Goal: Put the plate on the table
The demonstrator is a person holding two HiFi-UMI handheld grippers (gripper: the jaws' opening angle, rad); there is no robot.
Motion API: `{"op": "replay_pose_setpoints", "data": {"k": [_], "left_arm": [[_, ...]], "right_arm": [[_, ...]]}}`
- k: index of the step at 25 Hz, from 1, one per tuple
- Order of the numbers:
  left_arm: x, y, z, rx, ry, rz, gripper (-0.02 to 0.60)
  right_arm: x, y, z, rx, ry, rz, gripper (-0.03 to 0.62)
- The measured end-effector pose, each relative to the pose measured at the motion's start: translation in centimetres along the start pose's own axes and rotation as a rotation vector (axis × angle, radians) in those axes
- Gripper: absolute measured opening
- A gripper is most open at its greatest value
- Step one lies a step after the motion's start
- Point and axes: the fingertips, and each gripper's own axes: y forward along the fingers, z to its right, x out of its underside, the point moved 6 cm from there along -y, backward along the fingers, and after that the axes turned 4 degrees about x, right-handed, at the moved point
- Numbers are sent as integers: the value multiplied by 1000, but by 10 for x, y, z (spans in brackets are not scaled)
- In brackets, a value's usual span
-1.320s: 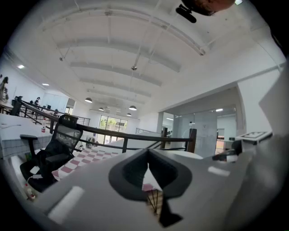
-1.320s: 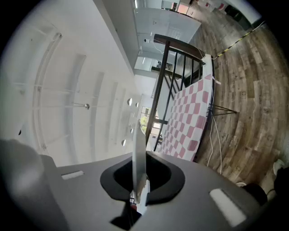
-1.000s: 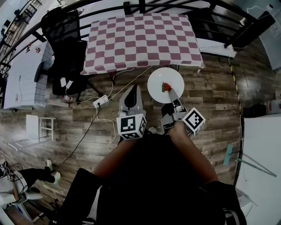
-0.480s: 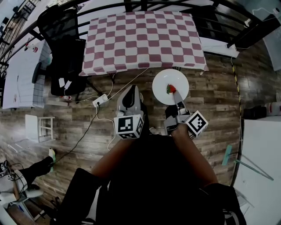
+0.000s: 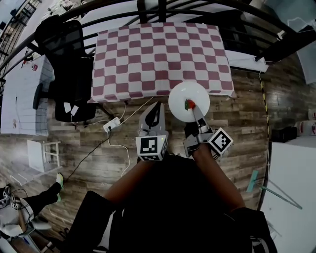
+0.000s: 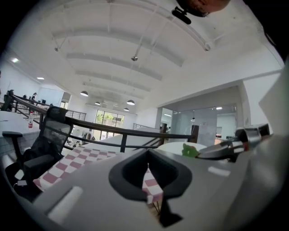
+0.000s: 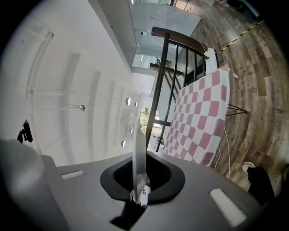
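A white plate with a red and green strawberry on it hangs level in the air, over the near edge of the table with the red-and-white checkered cloth. My right gripper is shut on the plate's near rim. In the right gripper view the plate shows edge-on between the jaws. My left gripper is alongside, to the plate's left, shut and holding nothing. The left gripper view shows the plate to its right and the checkered table ahead.
A black office chair stands left of the table. A white power strip and cables lie on the wooden floor. A black railing runs behind the table. A white desk is at far left.
Both grippers have moved forward towards the checkered table. The plate went with the right gripper and now overlaps the table's near edge.
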Motion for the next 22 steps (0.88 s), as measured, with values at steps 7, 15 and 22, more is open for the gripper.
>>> {"op": "replay_pose_setpoints", "data": {"k": [7,15,22], "left_arm": [[-18,70,-62,-2,-5,2,9],[-53,132,-131,1,14,48,9],[-54,169,-169,33,42,52,9]], "right_arm": [[-13,95,-27,-2,-64,-30,12],[-14,202,-27,-8,15,-73,12],[-11,265,-11,-35,48,-89,12]]}}
